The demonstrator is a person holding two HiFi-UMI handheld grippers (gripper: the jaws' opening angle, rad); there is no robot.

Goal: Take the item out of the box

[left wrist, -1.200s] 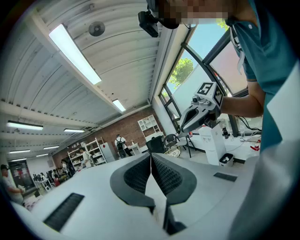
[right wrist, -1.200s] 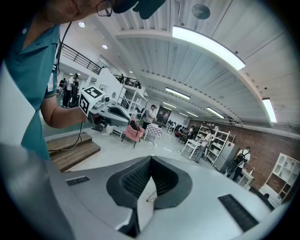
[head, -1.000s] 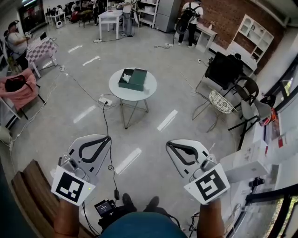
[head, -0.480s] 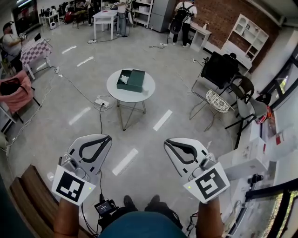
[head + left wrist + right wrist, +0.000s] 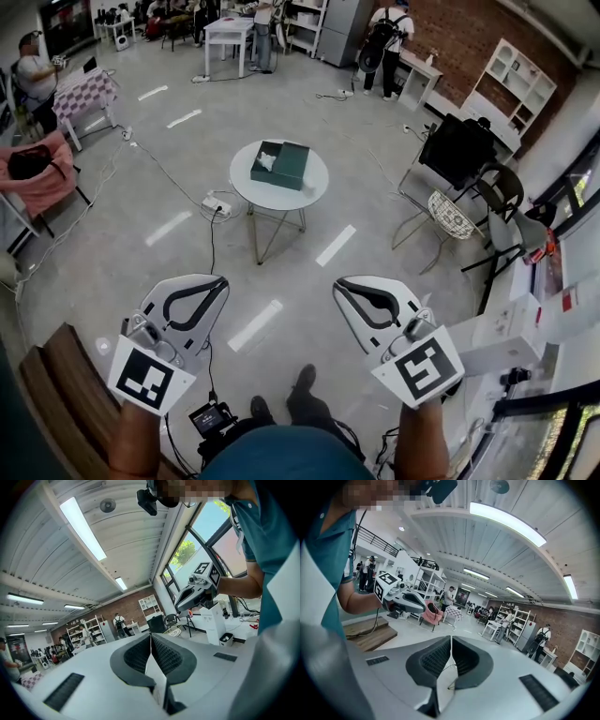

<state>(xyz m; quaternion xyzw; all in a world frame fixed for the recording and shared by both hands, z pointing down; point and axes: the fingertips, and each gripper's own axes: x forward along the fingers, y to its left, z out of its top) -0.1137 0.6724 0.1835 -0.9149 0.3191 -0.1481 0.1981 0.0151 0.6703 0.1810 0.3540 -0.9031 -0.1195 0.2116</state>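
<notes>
- On the round table (image 5: 311,192), well ahead of me across the floor, lies the dark green box (image 5: 292,165). It sits a little toward the far edge of the table top.
- I see the white item (image 5: 267,161) in the left part of the box. The right part looks closed or covered in the same green; from here I cannot tell if it is a lid.
- The item is too small in my view to name. I judge it as light and soft, like crumpled paper or cloth, so it should not need a strong squeeze.
- I think the best place to take it is its upper part, from above, between the box walls and without scraping them.
- The box looks light too, and the table top seems smooth. It may slide or lift together with the item, so I would press one wall down with the other gripper.
- The left gripper (image 5: 221,279) has its two fingers pressed together, with nothing between them.
- The right gripper (image 5: 339,283) is the same, fingers together and empty.
- Both are low, near my body and well apart from the table, so I judge that the approach comes first.
</notes>
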